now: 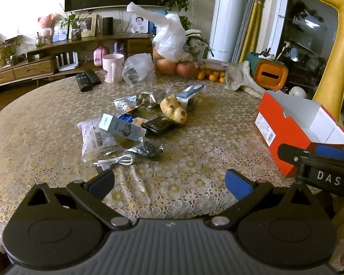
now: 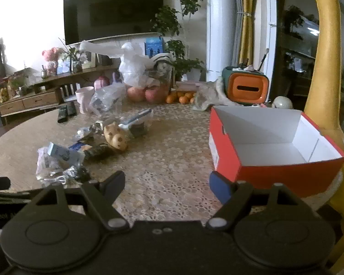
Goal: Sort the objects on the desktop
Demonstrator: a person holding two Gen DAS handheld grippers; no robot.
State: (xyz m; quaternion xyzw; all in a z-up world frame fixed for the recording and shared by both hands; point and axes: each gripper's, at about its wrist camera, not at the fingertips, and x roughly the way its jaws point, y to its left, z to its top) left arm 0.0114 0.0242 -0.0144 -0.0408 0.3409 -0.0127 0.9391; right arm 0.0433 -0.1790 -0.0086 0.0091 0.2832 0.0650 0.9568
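Left gripper and right gripper hover with fingers spread, holding nothing; clutter lies mid-surface, left of the red box; only the right view shows its white interior.

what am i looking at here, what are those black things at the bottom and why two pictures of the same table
The black things are two hand-held grippers, one in each of a person's hands, each with a camera looking forward along its two fingers. One picture comes from the left gripper, the other from the right gripper. Both have their jaws wide apart and hold nothing. On the table lies a pile of small things: a white cable, a small carton, a spotted toy and wrappers. To the right stands an open red box, white inside, with nothing in it that shows.
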